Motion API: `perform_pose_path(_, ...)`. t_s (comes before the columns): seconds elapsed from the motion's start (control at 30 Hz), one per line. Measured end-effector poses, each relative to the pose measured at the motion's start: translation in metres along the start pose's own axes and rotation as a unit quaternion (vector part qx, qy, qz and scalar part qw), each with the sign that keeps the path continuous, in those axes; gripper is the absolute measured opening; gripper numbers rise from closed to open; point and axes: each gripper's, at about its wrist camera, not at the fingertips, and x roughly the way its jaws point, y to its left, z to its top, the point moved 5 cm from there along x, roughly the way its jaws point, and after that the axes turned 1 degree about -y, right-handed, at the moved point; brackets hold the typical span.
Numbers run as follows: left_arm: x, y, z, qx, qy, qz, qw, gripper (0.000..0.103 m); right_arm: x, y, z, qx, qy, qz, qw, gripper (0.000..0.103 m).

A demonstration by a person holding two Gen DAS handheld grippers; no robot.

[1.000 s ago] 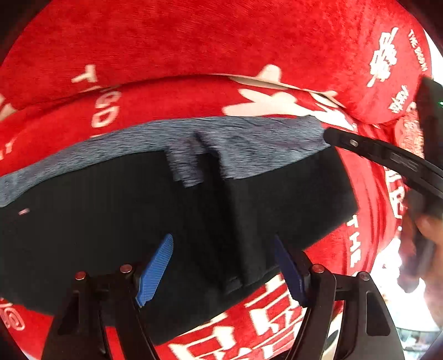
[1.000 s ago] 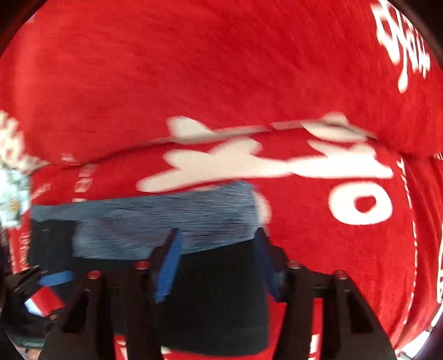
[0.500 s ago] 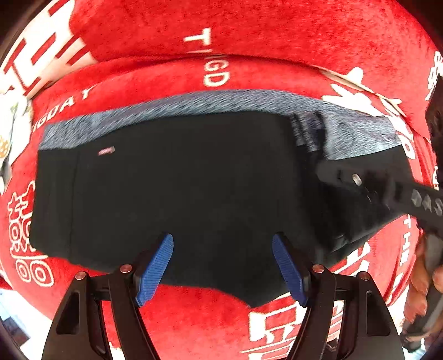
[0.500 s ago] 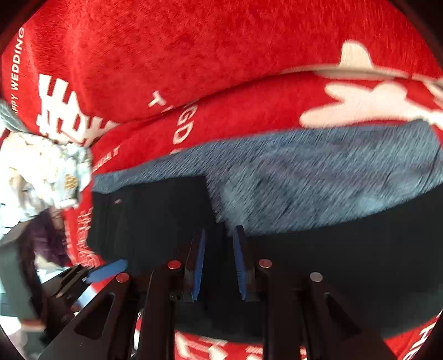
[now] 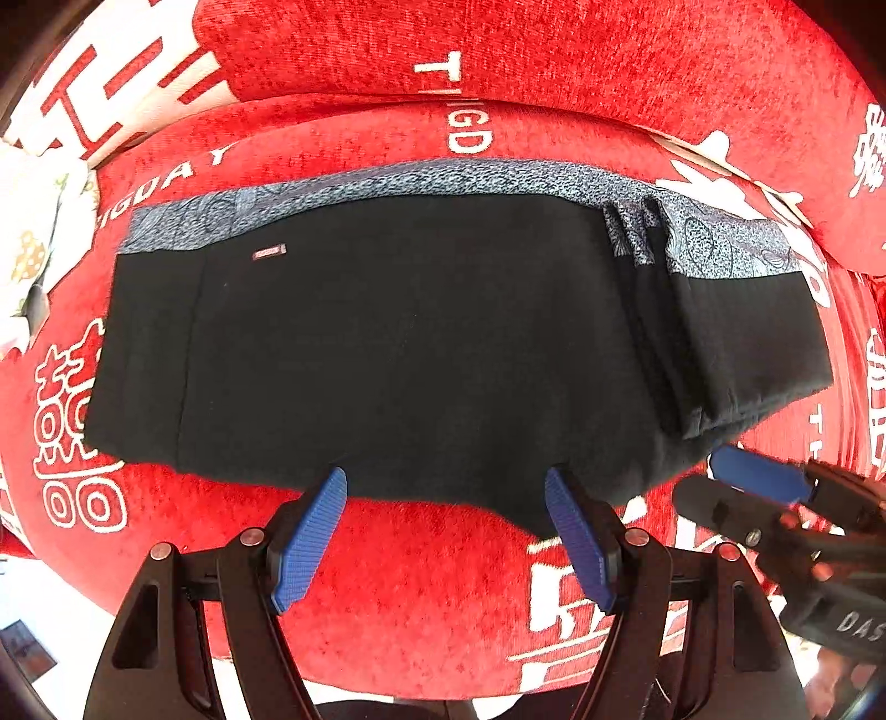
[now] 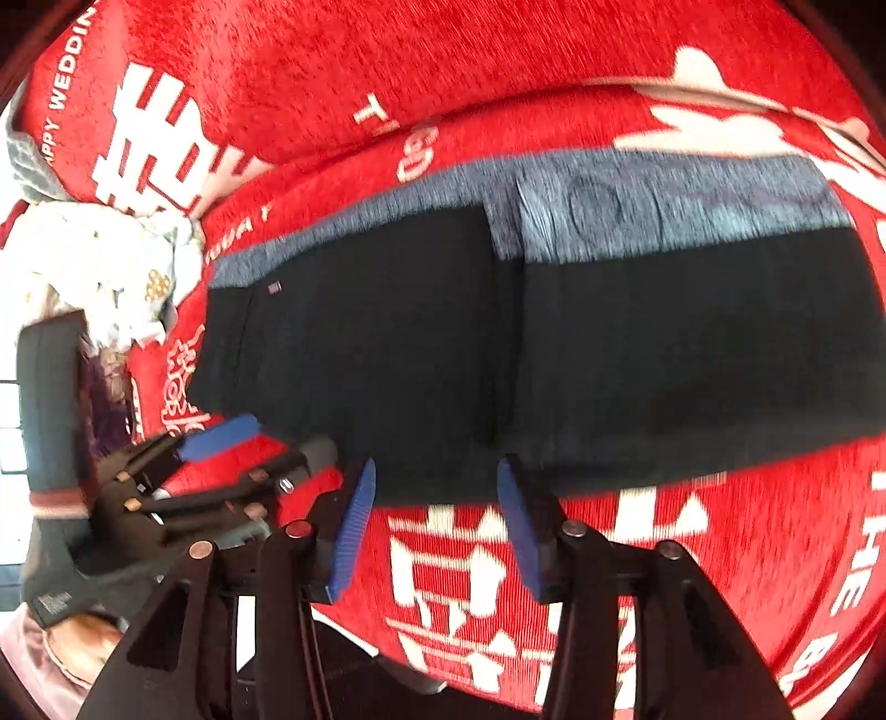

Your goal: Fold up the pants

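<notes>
The black pants [image 5: 421,343] with a grey patterned waistband [image 5: 443,177] lie flat and folded on the red sofa seat [image 5: 443,598]; a folded flap overlaps at their right end [image 5: 736,338]. They also show in the right wrist view [image 6: 554,343]. My left gripper [image 5: 446,531] is open and empty, just off the near edge of the pants. My right gripper [image 6: 434,526] is open and empty, also at the near edge. Each gripper shows in the other's view, the right one [image 5: 775,498] and the left one [image 6: 221,443].
The sofa has a red cover with white lettering and a back cushion [image 5: 498,50] behind the pants. White floral cloth [image 6: 99,277] lies at the sofa's left end. The sofa's front edge [image 5: 387,681] drops off below my grippers.
My right gripper was shut on the pants half a second ago; it has opened and pulled back to the near edge. My left gripper has drawn back too, showing the whole garment.
</notes>
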Motion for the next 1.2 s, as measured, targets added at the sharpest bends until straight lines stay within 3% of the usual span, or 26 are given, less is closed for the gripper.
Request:
perform_pose_path(0.33,-0.002,0.039,-0.014,-0.027,0.008,0.021,0.9994,0.078,0.007,0.006,-0.032,0.005,0.038,-0.028,0.999,0.064)
perform_pose_path(0.4,-0.002,0.048,-0.017,-0.033,0.008,0.022,0.9992,0.088,0.009,0.01,-0.034,0.003,0.041,-0.031,0.999,0.068)
perform_pose_path(0.43,-0.002,0.052,-0.018,-0.037,0.009,0.024,0.999,0.102,0.011,0.014,-0.035,0.0,0.044,-0.033,0.998,0.07)
perform_pose_path(0.63,0.003,0.077,-0.025,-0.067,0.018,0.025,0.9973,0.102,0.021,0.034,-0.034,-0.03,0.051,-0.043,0.997,0.082)
perform_pose_path(0.73,0.005,0.091,-0.028,-0.078,0.021,0.025,0.9964,0.102,0.026,0.045,-0.03,-0.054,0.049,-0.061,0.995,0.092)
perform_pose_path(0.87,0.006,0.111,-0.033,-0.091,0.025,0.025,0.9952,0.102,0.032,0.057,-0.026,-0.086,0.043,-0.091,0.991,0.094)
perform_pose_path(0.93,0.007,0.121,-0.035,-0.097,0.027,0.025,0.9946,0.102,0.034,0.062,-0.025,-0.095,0.046,-0.098,0.99,0.101)
perform_pose_path(1.2,0.007,0.156,-0.04,-0.117,0.028,0.026,0.9924,0.102,0.046,0.081,-0.024,-0.105,0.069,-0.095,0.987,0.101)
